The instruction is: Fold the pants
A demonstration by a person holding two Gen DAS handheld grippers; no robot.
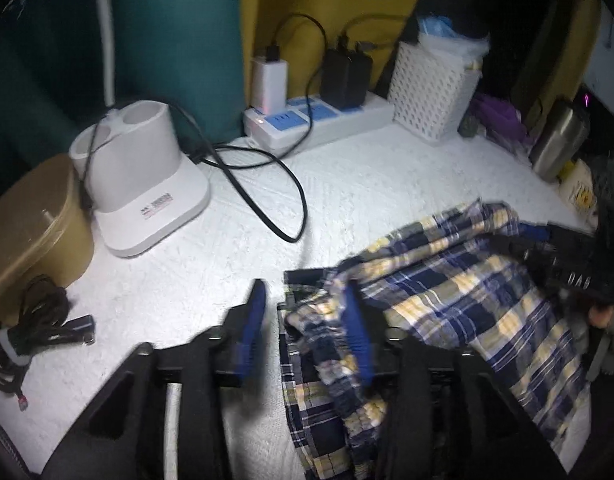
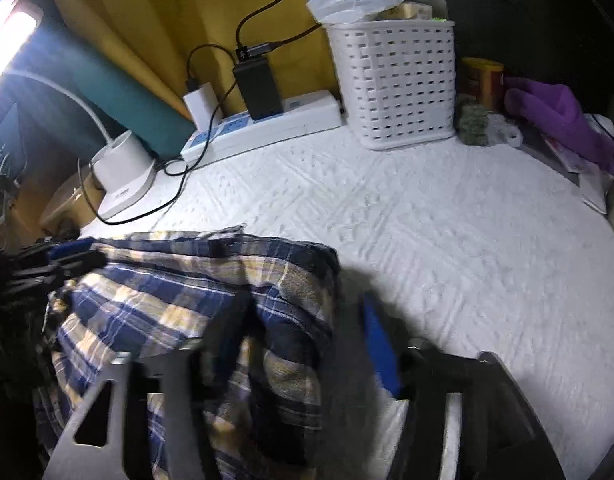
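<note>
Pose: both handheld grippers angle steeply down at the white textured tabletop (image 2: 447, 216).
Left gripper (image 1: 307, 332): jaws parted, blue pads not pressing; right pad (image 1: 357, 332) lies against the cloth's left edge, left pad over bare table.
Right gripper (image 2: 307, 336): jaws wide apart, straddling the cloth's right edge, no clamp visible.
Pants: blue-and-yellow plaid fabric pants (image 2: 179, 292) lie bunched on the tabletop's near side, between both grippers.
</note>
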